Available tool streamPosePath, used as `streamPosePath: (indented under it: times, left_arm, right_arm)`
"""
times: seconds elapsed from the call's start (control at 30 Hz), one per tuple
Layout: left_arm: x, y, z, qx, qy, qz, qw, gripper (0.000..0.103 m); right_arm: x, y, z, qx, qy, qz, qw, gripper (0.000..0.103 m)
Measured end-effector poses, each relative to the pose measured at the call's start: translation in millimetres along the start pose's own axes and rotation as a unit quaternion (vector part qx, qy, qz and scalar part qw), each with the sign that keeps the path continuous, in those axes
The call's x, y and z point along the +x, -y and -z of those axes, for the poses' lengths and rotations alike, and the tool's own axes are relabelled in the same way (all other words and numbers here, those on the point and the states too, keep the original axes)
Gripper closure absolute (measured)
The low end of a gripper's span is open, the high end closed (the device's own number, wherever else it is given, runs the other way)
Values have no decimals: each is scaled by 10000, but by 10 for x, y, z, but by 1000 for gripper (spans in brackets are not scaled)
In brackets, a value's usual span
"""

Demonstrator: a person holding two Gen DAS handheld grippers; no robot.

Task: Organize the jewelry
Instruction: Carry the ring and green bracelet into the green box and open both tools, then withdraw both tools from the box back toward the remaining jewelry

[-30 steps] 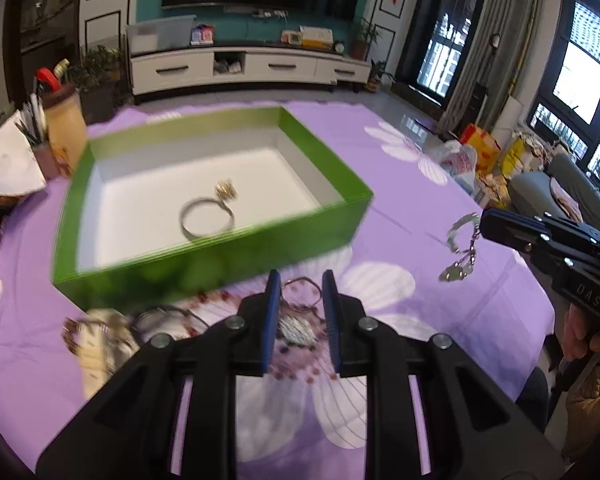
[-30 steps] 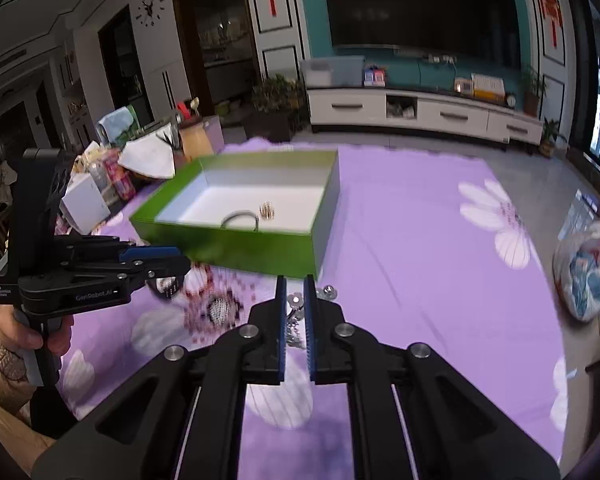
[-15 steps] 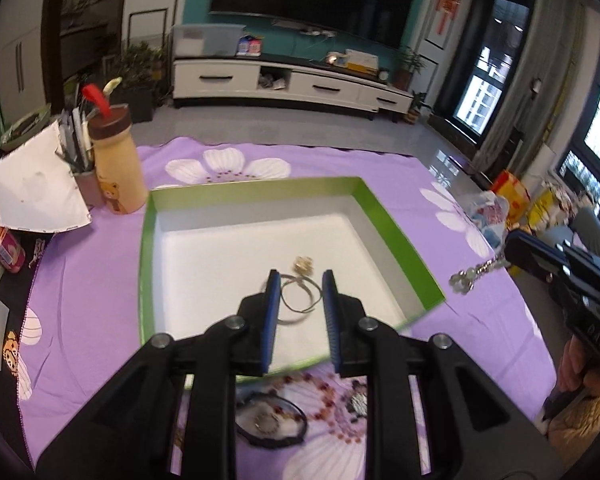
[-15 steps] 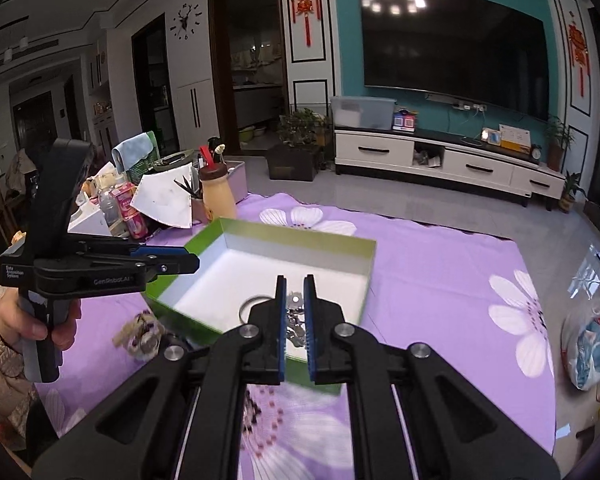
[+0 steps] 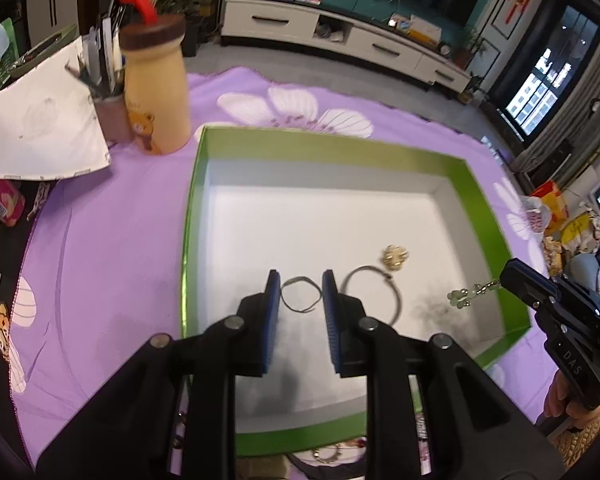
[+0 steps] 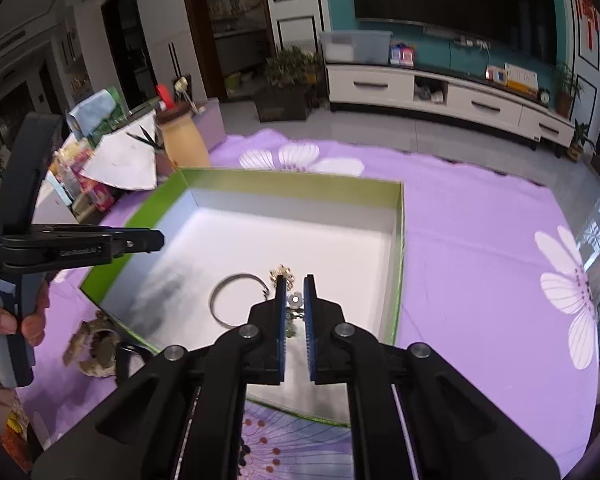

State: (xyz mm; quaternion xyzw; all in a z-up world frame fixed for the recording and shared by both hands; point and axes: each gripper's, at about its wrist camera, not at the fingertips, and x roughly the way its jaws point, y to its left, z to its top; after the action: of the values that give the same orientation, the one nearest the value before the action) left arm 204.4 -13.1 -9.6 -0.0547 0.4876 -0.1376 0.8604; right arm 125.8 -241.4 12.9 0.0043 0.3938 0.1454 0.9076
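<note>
Purple flowered tablecloth point(image 5: 112, 240) covers the table; at far left, a sheet of white paper point(image 5: 40, 132) and a cream bottle point(image 5: 158, 92) with a brown cap stand beside the green box point(image 5: 190, 240), which has a white floor. Left gripper point(image 5: 300, 294) hangs over the box with its blue-padded jaws apart; a thin wire ring point(image 5: 300, 300) lies on the box floor, seen in the gap between them, touching neither pad. Just to its right lies a larger silver bangle point(image 5: 380, 292) with a gold charm point(image 5: 396, 258) at its top. Right gripper point(image 6: 294, 300) is over the right part of the box, jaws nearly together and clamped on a beaded chain point(image 5: 470, 292) whose pale green beads dangle above the floor. More jewelry point(image 6: 98, 344) lies on the cloth outside the box's near wall.
</note>
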Motion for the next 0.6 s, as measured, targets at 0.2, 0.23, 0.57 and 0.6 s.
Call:
streamPosePath:
  times: [0.2,0.23,0.57,0.6]
  left_arm:
    - [11,-1,5,30,63,-153,9999,54]
    - [-22,13,8,37,111,-155,9998,46]
    - [-392,216,95,356,543,-184,9977,37]
    - [-431,244,127,392,565,-181,9975,37]
  right_arm:
    - [99,83,43,249,-108,0,9996,75]
    - [70,95,54,298,-77,-42,9995,73]
    - [-330,160,181,375,184,-71,9991,72]
    - [-379,163,209,385,202,-84,9990,72]
